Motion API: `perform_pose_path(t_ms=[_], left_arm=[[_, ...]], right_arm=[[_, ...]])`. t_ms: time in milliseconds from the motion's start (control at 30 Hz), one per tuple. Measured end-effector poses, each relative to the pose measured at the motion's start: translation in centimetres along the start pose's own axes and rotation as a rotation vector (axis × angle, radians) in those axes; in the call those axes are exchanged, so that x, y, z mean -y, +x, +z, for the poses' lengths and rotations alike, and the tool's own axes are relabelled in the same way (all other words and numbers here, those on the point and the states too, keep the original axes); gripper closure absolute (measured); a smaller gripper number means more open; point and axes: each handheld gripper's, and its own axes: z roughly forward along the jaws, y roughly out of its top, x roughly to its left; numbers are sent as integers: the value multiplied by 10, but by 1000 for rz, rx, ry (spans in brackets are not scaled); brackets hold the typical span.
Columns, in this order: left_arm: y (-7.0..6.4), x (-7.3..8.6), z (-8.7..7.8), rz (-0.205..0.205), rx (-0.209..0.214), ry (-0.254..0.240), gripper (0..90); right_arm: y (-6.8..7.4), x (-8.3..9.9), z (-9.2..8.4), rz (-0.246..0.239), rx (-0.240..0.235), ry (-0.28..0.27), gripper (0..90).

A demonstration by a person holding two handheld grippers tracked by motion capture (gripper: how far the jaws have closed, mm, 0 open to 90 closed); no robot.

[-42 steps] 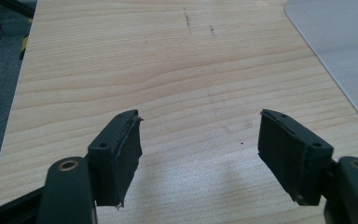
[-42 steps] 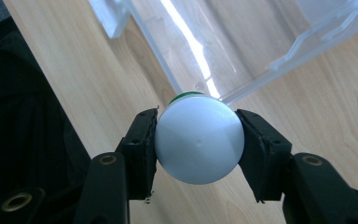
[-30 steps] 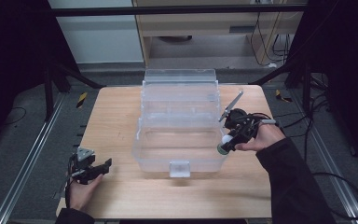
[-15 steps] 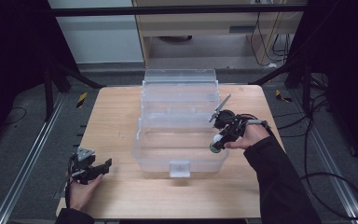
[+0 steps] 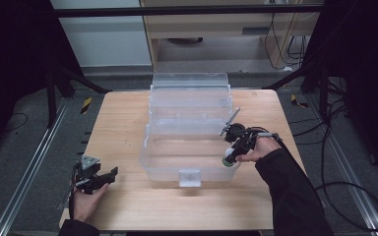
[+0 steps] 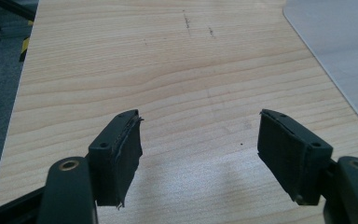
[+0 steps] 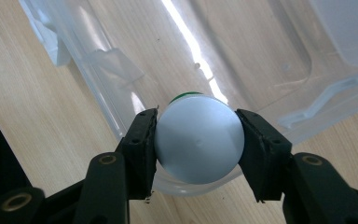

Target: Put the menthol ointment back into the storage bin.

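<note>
I see the pale wooden desk [image 5: 128, 123] with its fine straight grain carrying a large clear plastic box [image 5: 189, 123], its lid thrown back toward the far side and its thin walls glossy, with rounded corners and a small latch at the near wall. My left gripper [image 5: 96, 178] rests at the near left corner of the desk, well apart from the box, its jaws spread wide on nothing; in the left gripper view its matte black pads [image 6: 121, 154] look slightly frayed at the edges. My right gripper [image 5: 230, 158] is clamped on a small round white container [image 7: 198, 140], smooth and domed on the face toward the camera, with a green rim [image 7: 185, 96] peeking out behind it. The container hangs just at the box's near right corner, over the rim. I judge the step to be lowering it into the box. To do that well, I would carry it fully inside the wall first, descend until it sits on the floor, then part the jaws slowly, since the smooth round sides could let it roll or slip.
</note>
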Motion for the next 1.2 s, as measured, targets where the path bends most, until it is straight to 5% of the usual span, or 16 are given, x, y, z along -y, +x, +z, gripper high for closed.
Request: perform_pose_path(t_ms=[1200], left_arm=[[-1, 0, 0, 2, 3, 4, 298]], right_arm=[[0, 4, 35, -28, -10, 58, 500]])
